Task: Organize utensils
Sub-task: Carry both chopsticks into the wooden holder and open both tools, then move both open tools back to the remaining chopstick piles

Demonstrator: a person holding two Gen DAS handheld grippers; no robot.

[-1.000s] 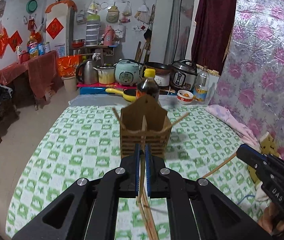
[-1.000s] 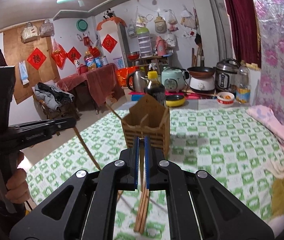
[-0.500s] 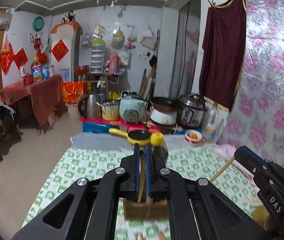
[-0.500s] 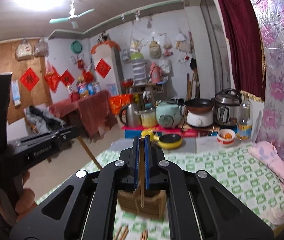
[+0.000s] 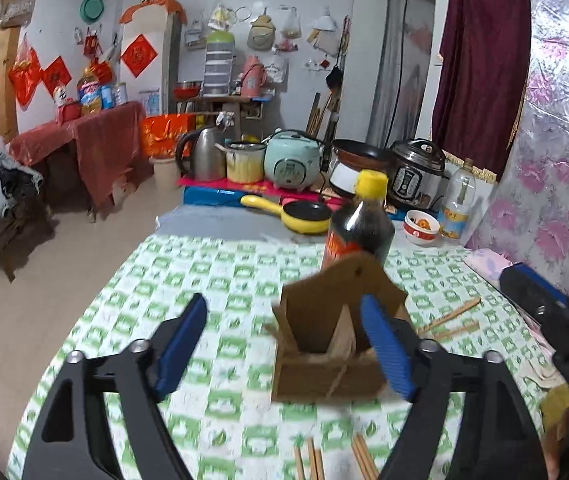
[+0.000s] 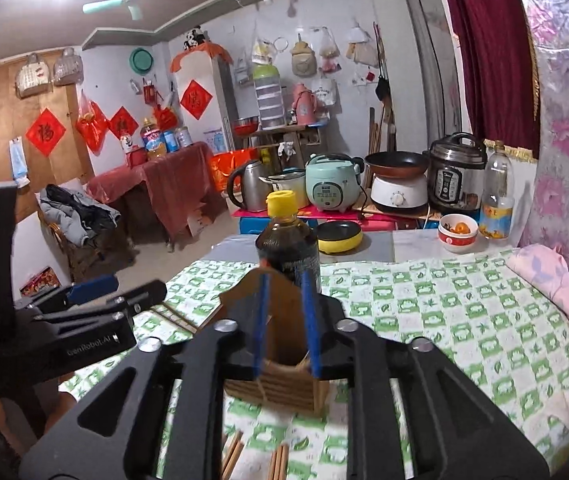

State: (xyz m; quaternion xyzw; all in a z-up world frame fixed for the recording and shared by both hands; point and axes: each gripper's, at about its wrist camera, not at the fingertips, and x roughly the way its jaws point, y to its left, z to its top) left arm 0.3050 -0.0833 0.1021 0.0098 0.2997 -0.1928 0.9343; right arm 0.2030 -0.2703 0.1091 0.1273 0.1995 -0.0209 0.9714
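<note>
Chopsticks [image 5: 450,315] lie loose at 3 o'clock of the brown wooden holder [image 5: 334,344] on the green-checked desk [image 5: 212,280], open cloth at 9 o'clock, while left gripper [image 5: 284,350] and right gripper [image 6: 285,322] fingers are opening, empty.

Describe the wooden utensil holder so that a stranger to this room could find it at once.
Find the table with the green-and-white checked cloth. Near its middle, just in front of a dark sauce bottle with a yellow cap, stands the wooden utensil holder. It is the only upright box there, brown, with a tall pointed back panel and a divider, while loose chopsticks lie flat around it.
</note>
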